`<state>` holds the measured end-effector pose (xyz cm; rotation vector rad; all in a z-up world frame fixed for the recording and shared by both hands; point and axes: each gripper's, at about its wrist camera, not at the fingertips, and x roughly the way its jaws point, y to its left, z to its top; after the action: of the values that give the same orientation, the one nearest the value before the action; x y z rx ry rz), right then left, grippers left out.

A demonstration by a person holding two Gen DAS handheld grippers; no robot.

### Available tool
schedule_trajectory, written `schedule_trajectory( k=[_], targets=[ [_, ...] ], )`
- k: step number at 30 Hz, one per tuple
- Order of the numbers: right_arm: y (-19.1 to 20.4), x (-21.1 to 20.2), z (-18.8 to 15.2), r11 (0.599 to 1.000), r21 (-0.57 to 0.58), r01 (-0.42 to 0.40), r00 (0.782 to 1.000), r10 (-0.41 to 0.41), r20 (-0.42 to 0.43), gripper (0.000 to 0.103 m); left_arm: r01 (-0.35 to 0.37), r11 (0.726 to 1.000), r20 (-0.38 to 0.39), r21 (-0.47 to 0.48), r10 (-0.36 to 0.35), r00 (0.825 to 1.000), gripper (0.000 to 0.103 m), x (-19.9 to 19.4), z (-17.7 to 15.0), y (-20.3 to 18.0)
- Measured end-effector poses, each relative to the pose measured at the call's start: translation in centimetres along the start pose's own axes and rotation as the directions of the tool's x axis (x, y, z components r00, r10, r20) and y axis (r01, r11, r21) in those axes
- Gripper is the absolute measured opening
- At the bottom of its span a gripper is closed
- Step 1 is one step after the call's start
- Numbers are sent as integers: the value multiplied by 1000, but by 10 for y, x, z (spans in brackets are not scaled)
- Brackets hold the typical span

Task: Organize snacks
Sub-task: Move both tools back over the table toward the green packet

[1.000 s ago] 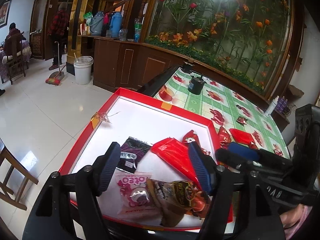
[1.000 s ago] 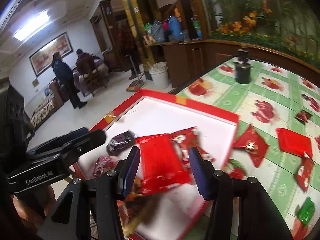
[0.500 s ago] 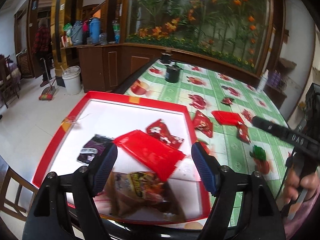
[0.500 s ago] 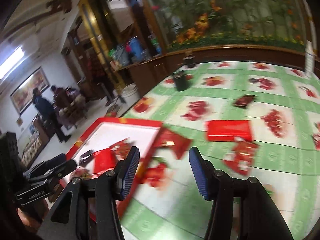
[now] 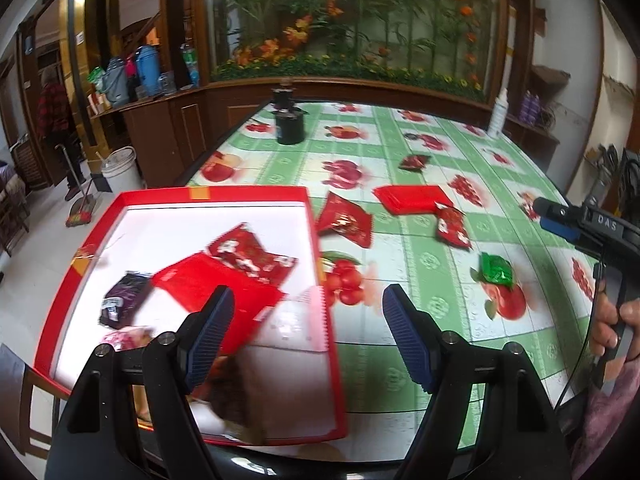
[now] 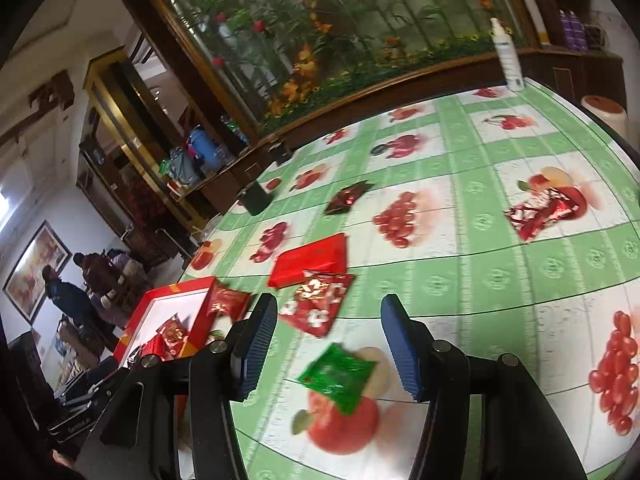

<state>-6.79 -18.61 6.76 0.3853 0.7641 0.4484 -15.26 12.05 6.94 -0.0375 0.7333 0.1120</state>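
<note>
We see the right gripper (image 6: 326, 340) part open and empty, above the green snack packet (image 6: 338, 372) lying on the tablecloth (image 6: 500, 264). The left gripper (image 5: 306, 336) gapes wide, empty, over the red tray (image 5: 320, 240) edge.

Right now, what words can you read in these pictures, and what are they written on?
"DAS": on the black body of the right gripper.
Print on the snack packets, such as the green packet and the purple packet: too blurred to read.
</note>
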Motion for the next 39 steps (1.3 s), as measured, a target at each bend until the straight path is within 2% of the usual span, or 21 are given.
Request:
schedule_trajectory(
  k=[8,19,24,28,31,35,39],
  targets=[
    [-24,7,-3,998,68,-19,1000,21,-24,57,10,997,-40,73,-7,999,77,13,-2,-31],
    [-27,17,-7,999,50,4,996,0,-84,57,7,998,-70,63,-2,998,77,24,-6,-31],
    [-15,27,-14,1000,-25,4,990,-7,-142,57,19,997,-79,72,-13,997,77,26,-8,-36],
    [7,38,-26,991,-130,-15,979,-12,-202,57,23,997,-88,77,-16,996,77,29,-10,-39],
    [20,47,-34,981,-196,3,973,-48,-226,66,26,997,-92,71,-20,996,77,29,-10,-40],
    [26,59,-41,968,-247,38,964,-101,-247,66,32,996,-97,78,-24,995,77,30,-9,-45],
    [32,62,-45,943,-322,85,961,-163,-224,63,33,994,-102,102,-22,995,77,31,-9,-54]
  ],
)
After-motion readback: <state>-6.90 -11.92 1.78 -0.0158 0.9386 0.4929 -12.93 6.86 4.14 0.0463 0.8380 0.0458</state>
